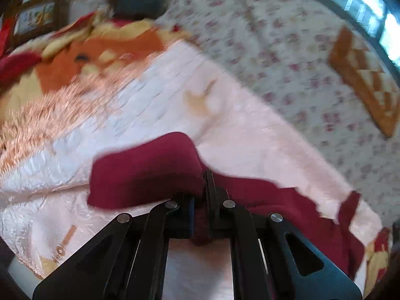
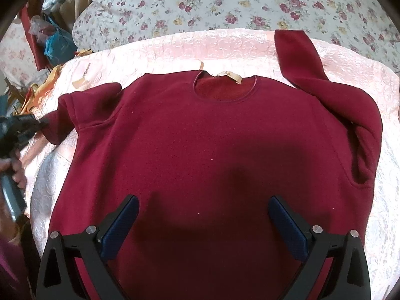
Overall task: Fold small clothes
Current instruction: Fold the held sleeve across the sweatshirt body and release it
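Sweater (image 2: 200,150) lies flat on the pink quilt (image 2: 175,47), bare margin all around. Left gripper (image 1: 203,200) fingers pinch its sleeve cuff; right gripper (image 2: 203,227) fingers spread wide above the hem, empty.

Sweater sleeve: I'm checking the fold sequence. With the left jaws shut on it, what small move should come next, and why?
Probably carry the sleeve inward across the sweater chest. The left gripper is shut on it, the body lies flat, and the right gripper hovers open above the hem.

Left wrist close, angled down, right wrist overhead, both on sweater (image 2: 212,150)
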Demonstrator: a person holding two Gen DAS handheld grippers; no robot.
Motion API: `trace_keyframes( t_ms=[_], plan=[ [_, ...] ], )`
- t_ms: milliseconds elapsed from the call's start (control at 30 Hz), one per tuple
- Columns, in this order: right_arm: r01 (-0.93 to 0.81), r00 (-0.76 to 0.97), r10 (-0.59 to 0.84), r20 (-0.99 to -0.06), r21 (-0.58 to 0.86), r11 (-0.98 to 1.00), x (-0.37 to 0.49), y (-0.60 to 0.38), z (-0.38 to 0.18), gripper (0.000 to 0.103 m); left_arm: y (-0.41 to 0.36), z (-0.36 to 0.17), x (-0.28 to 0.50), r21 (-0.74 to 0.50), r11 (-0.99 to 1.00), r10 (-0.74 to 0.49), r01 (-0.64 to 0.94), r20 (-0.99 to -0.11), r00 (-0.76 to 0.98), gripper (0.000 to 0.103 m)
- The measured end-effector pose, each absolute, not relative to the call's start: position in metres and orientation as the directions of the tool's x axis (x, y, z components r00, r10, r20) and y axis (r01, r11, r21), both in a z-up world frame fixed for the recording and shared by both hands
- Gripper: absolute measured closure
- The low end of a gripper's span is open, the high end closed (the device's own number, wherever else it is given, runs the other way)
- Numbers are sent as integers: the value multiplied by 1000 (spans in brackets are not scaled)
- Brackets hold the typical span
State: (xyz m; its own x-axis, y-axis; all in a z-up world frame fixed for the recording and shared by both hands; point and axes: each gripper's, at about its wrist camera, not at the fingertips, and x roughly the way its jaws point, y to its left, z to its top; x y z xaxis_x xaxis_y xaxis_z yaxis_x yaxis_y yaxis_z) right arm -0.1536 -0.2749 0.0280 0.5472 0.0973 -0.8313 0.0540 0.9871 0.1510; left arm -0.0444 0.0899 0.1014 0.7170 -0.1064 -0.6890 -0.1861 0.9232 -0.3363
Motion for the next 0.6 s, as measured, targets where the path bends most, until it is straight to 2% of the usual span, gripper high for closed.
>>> trace_keyframes(
  t_ms=[167, 333, 467, 600],
  plan=[
    [81, 570, 95, -816, 170, 982, -157, -290, 40, 0, 24, 143, -51, -339, 941, -222, -8, -633, 742, 98],
    [117, 597, 74, -799, 178, 977, -159, -312, 62, 0, -64, 157, -53, -313, 933, -343, 177, -628, 699, 98],
    [159, 606, 45, -794, 176, 972, -162, -334, 71, 0, -145, 145, -64, -251, 908, -416, 337, -651, 635, 98],
    [217, 608, 13, -794, 181, 959, -168, -359, 67, 0, -206, 107, -71, -221, 865, -457, 451, -719, 524, 98]
  ],
)
